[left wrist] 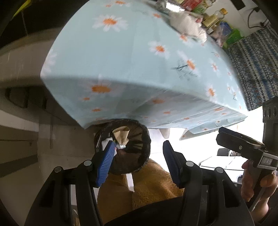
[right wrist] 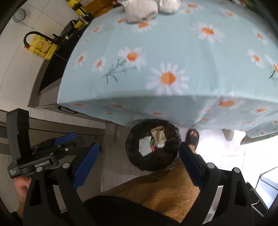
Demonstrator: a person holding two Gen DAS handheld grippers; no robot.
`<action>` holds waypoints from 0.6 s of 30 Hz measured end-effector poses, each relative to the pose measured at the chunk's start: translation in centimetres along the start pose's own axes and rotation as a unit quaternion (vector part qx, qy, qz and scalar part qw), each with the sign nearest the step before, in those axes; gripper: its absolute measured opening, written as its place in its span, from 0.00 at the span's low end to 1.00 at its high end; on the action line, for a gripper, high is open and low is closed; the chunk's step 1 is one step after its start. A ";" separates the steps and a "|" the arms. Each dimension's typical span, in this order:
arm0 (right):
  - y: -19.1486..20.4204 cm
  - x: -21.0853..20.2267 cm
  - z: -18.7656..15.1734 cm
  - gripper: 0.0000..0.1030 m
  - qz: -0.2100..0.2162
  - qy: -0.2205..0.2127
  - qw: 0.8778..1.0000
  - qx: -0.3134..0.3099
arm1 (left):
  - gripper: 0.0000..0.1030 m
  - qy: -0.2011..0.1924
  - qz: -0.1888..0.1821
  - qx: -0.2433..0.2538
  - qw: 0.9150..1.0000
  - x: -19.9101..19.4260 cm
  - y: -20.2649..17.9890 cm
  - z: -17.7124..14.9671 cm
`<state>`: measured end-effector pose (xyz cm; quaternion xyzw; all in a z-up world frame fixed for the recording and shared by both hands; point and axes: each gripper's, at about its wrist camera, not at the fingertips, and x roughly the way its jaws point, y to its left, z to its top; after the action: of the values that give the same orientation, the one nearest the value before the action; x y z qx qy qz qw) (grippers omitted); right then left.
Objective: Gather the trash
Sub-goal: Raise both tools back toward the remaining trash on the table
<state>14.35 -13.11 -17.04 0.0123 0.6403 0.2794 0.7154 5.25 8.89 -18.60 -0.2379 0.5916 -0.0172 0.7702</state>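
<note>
A round bin with a black liner stands on the floor under the edge of the table. Inside lie a crumpled brown paper bag, a white scrap and a bit of foil. My left gripper is open and empty, held above the bin. My right gripper is open and empty, also above the bin. In the left wrist view the right gripper shows at the right edge. In the right wrist view the left gripper shows at the left.
The table has a light blue daisy tablecloth. White bags and bottles stand at its far side. A yellow oil jug stands on a counter at the left. The person's sandalled foot is beside the bin.
</note>
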 end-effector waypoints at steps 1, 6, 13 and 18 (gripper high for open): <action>0.1 -0.5 0.1 0.89 0.001 -0.007 1.000 -0.001 | 0.54 -0.003 -0.001 0.003 1.000 -0.3 -0.2 0.3; 0.5 -2.1 0.8 0.89 0.000 -0.032 0.999 -0.006 | 0.54 -0.025 -0.005 0.023 0.999 -1.8 -1.2 1.6; 0.0 -4.1 2.5 0.89 -0.003 -0.063 0.998 -0.003 | 0.54 -0.064 0.004 0.053 0.997 -3.6 -3.0 3.8; -0.9 -5.5 4.2 0.89 -0.005 -0.081 0.997 0.001 | 0.54 -0.076 0.001 0.071 0.995 -4.0 -4.7 5.5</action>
<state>18.44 -14.73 -11.65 0.0326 0.5803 0.2738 0.7663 10.29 7.88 -12.20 -0.1824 0.5288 -0.0401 0.8279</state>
